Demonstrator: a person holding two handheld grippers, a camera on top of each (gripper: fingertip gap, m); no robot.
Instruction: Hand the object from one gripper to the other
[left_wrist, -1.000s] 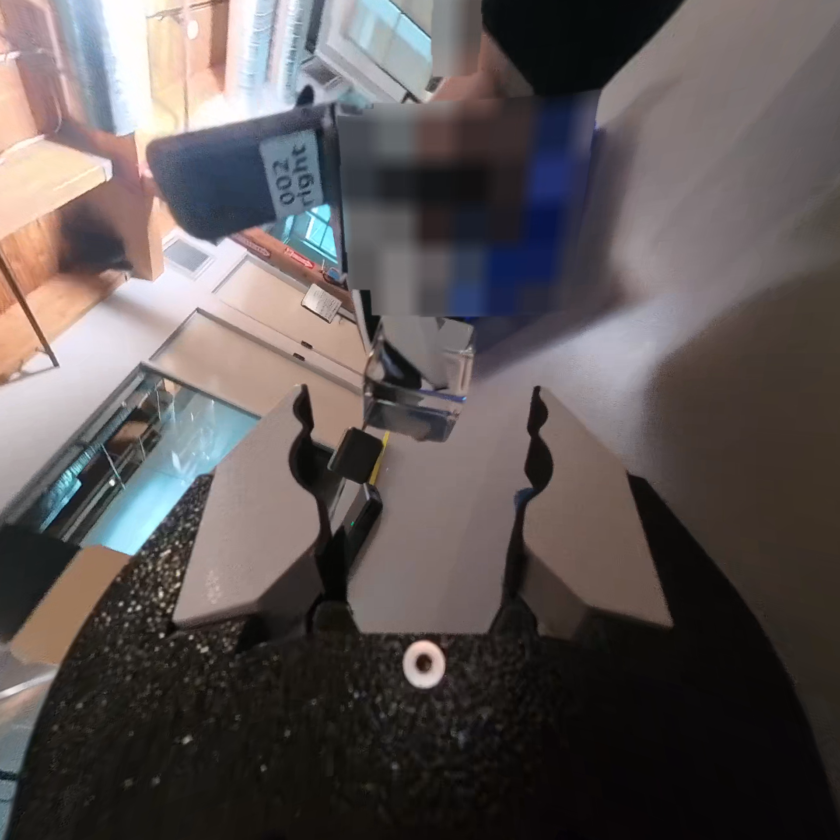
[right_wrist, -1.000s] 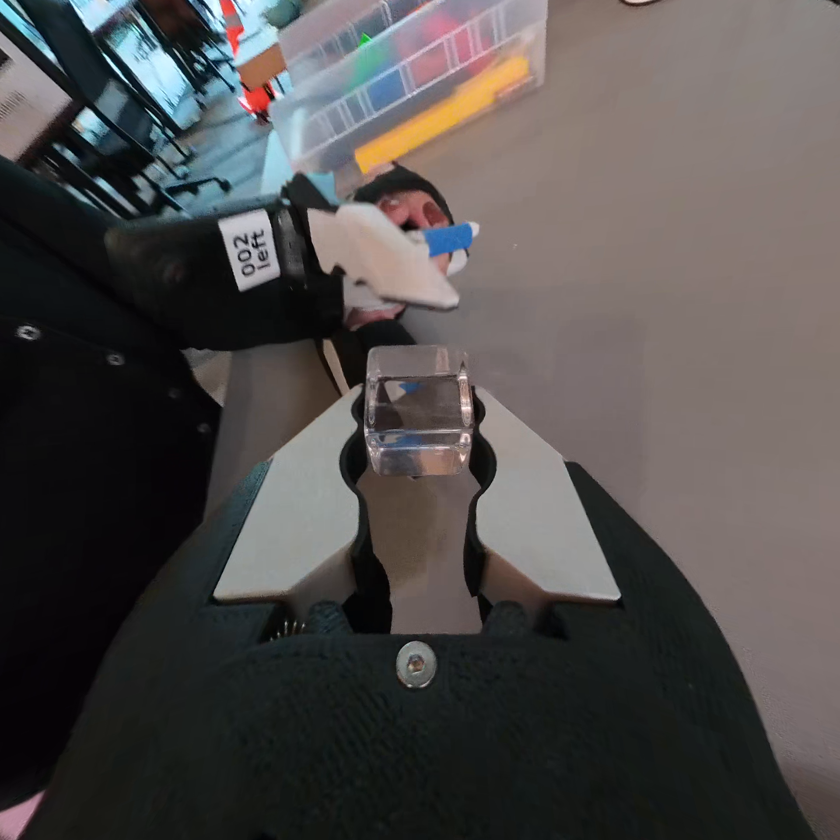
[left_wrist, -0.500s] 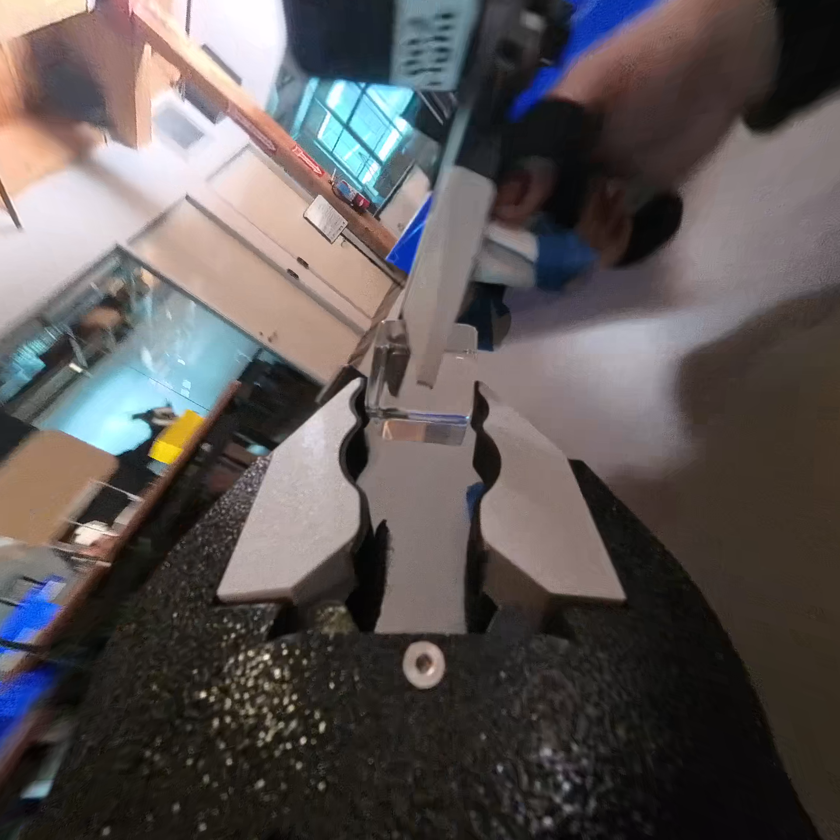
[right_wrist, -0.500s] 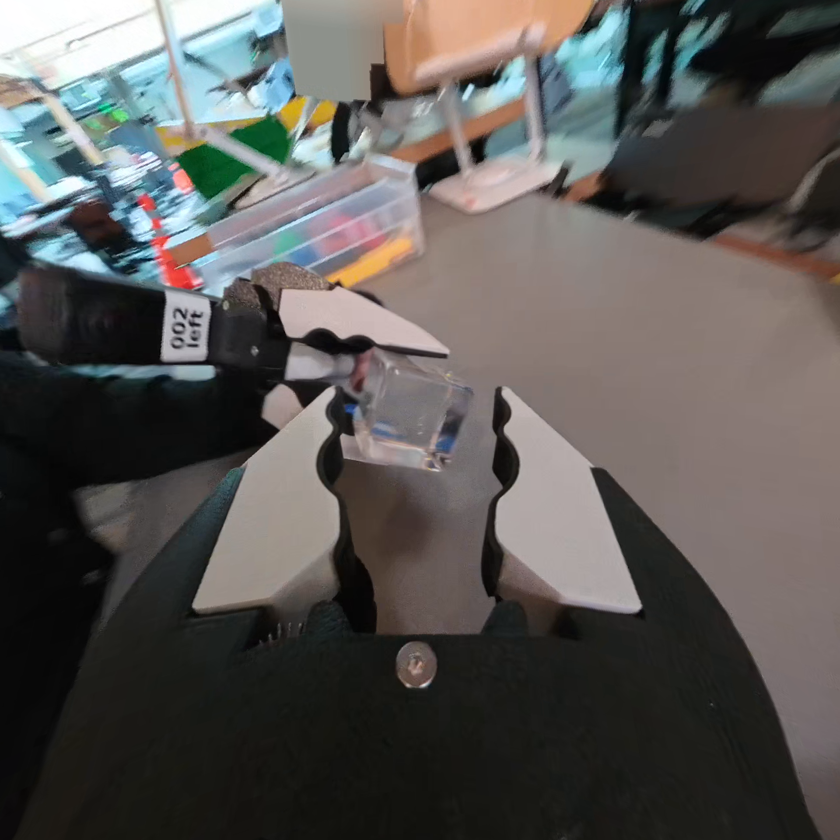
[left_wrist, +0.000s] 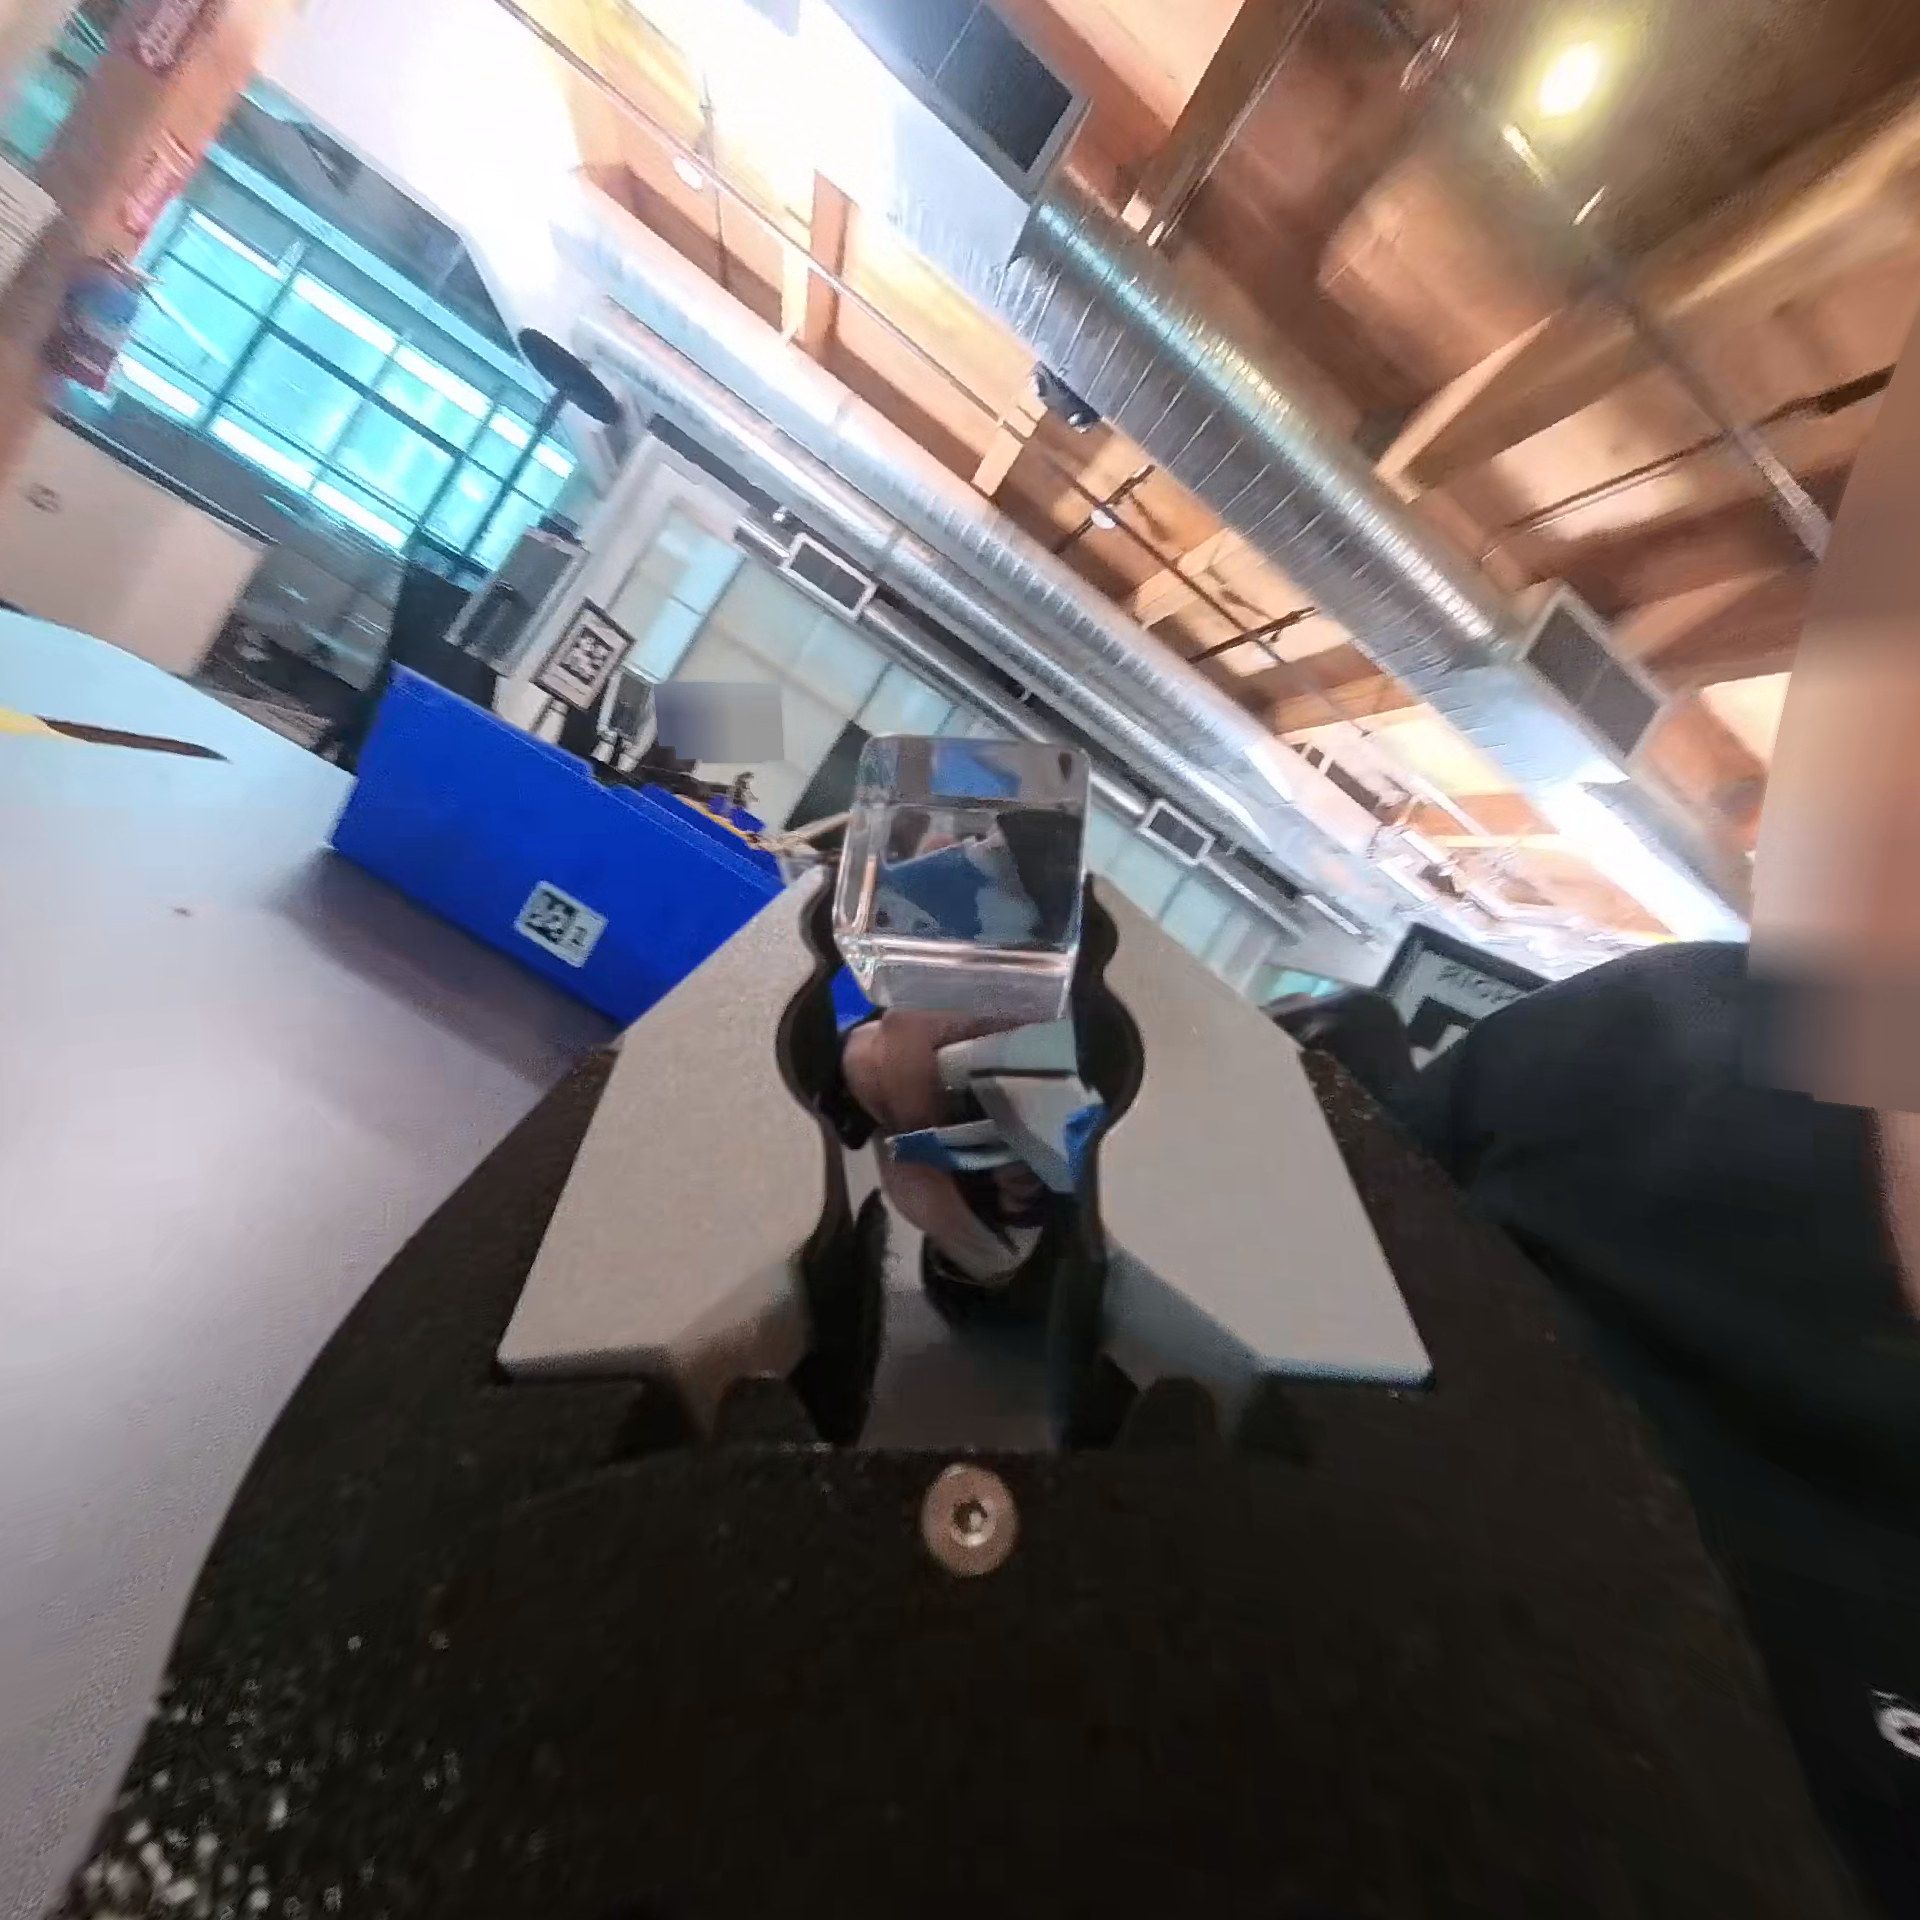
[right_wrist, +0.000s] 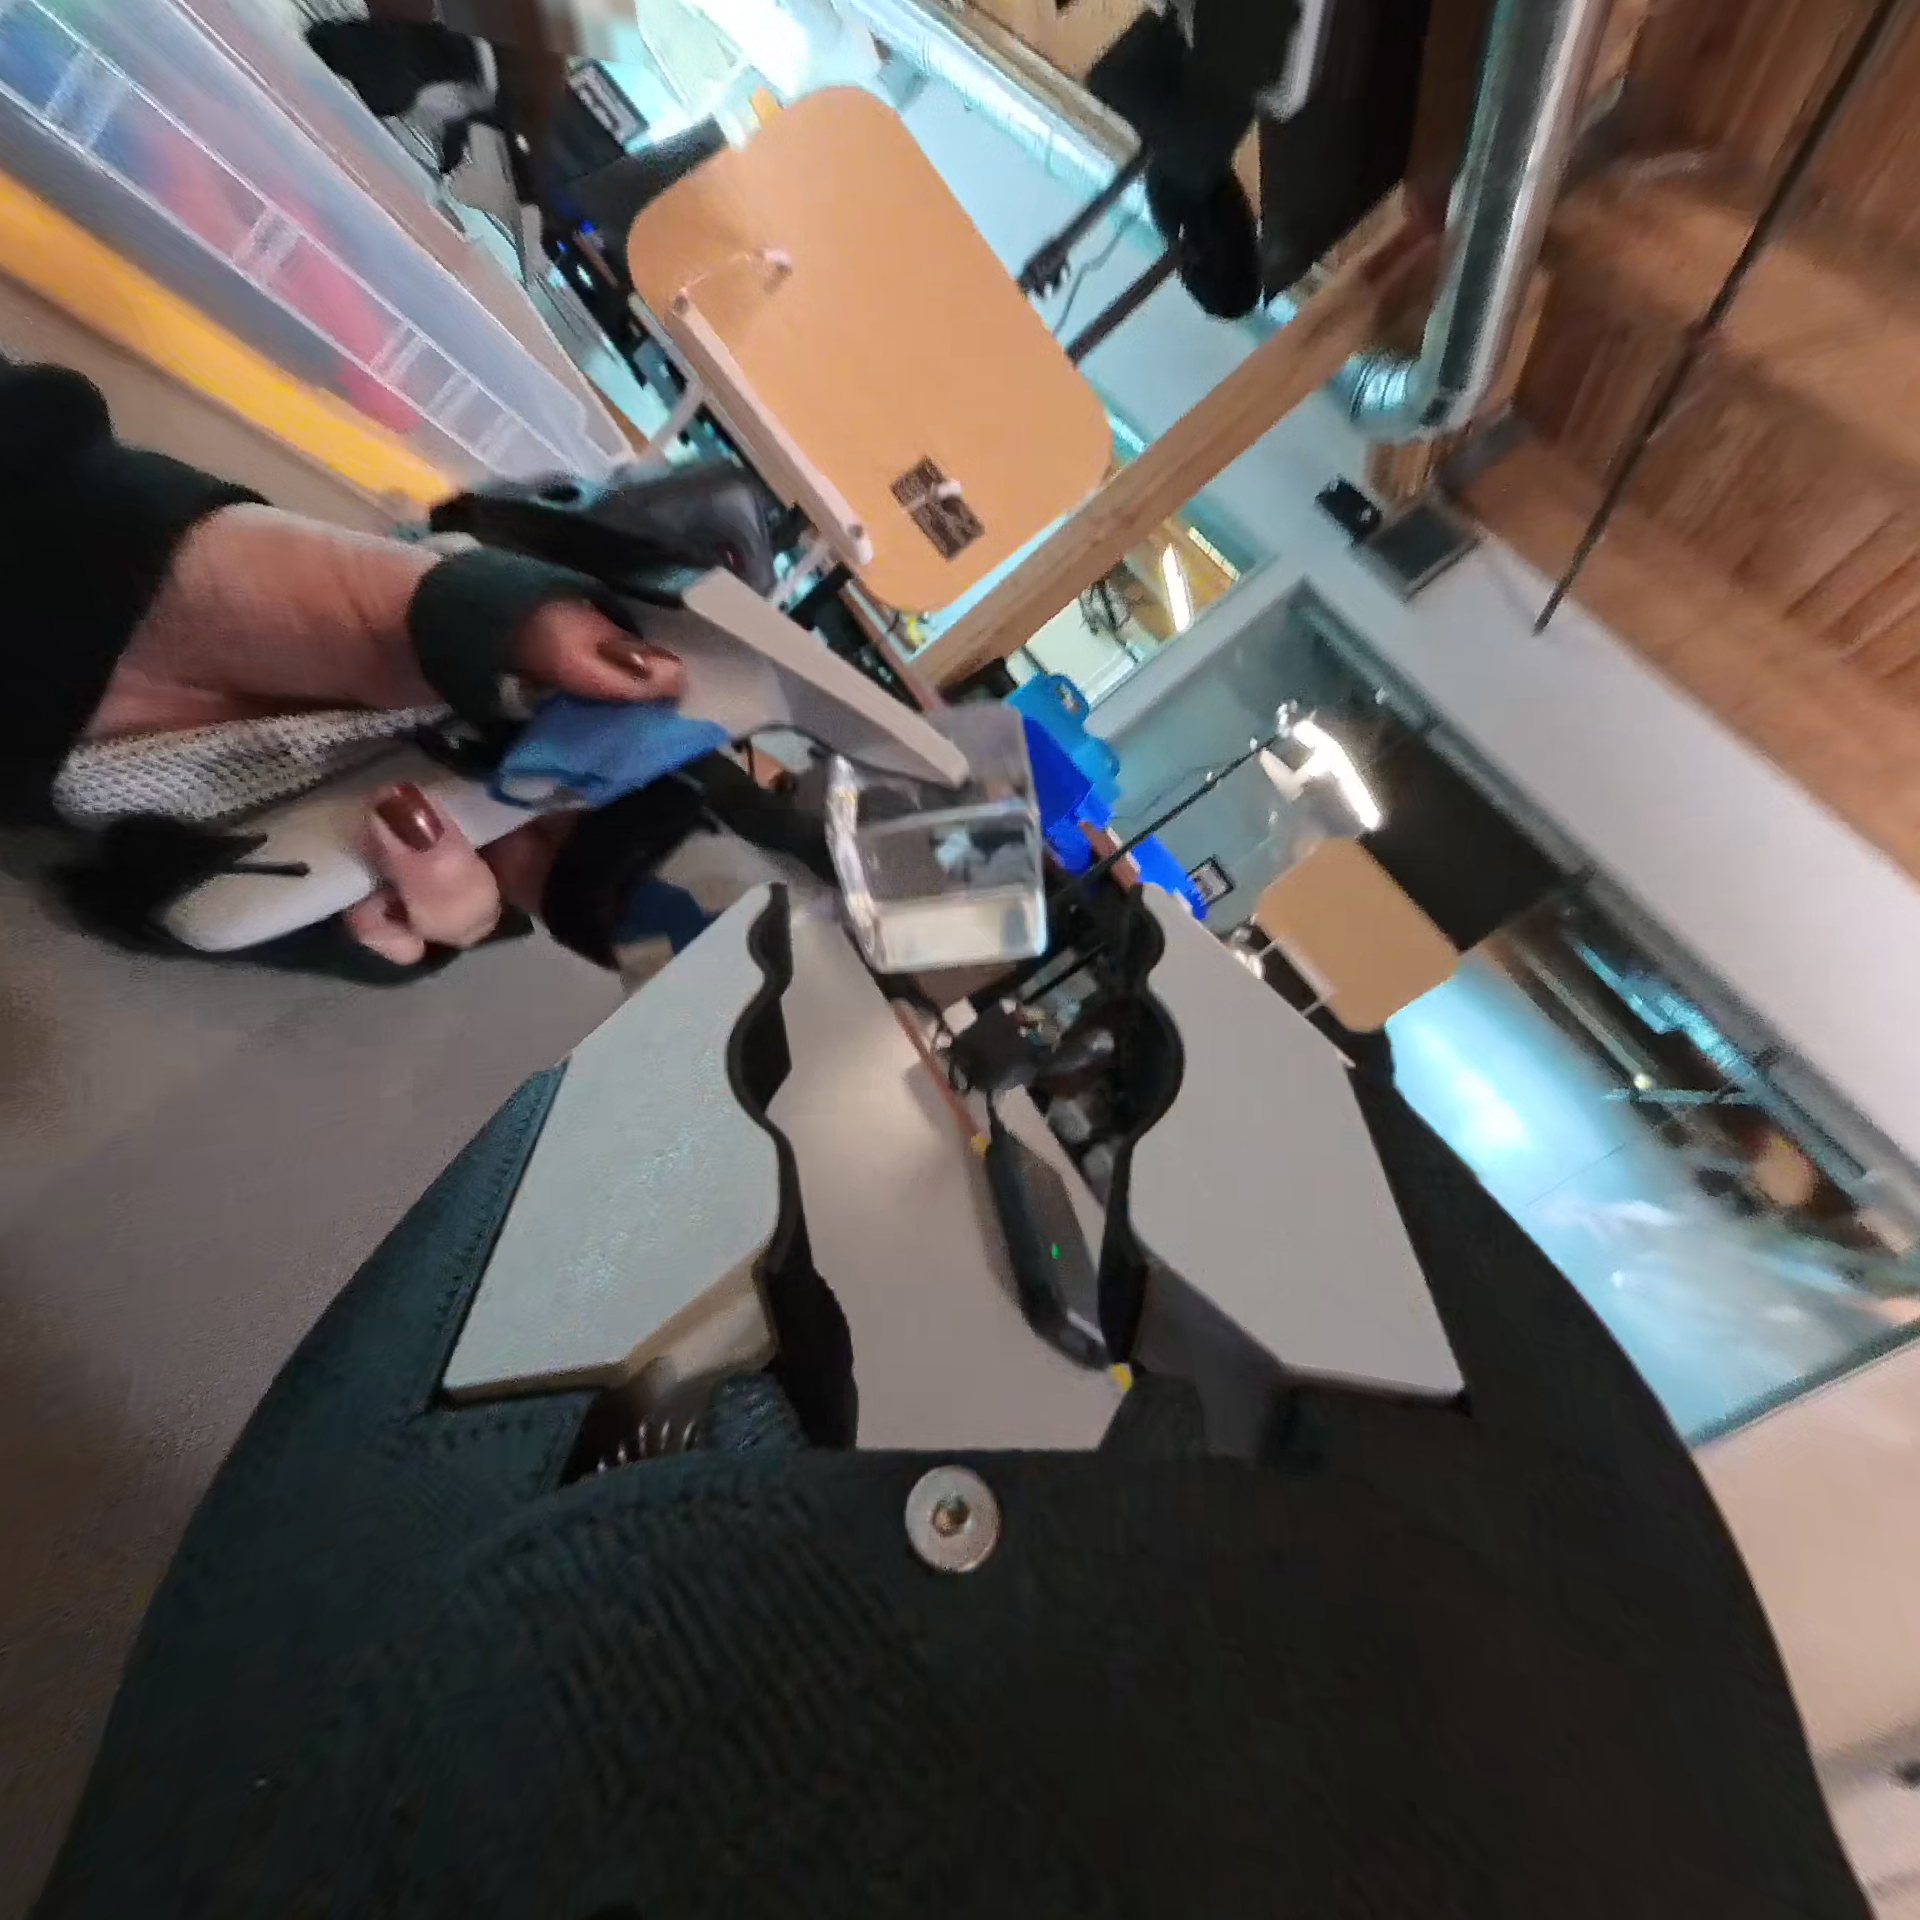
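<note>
While the clear, glassy cube (left_wrist: 961, 878) sits pinched between the tips of the left gripper (left_wrist: 956, 935), its grey fingers (left_wrist: 717, 1091) are drawn in narrow against the cube's two side faces, holding it off the grey worktop (left_wrist: 156, 1039). From the right wrist view the same cube (right_wrist: 940, 847) shows at about 12 o'clock, just beyond the tips of the right gripper (right_wrist: 956, 914), whose fingers (right_wrist: 644, 1164) stand wide apart and hold nothing. One flat grey finger of the left gripper (right_wrist: 914, 764) comes in from 10 o'clock and lies along the cube's top, with a person's hand (right_wrist: 416, 748) on its handle. A blue plastic bin (left_wrist: 520, 842) stands on the worktop at 10 o'clock in the left wrist view.
</note>
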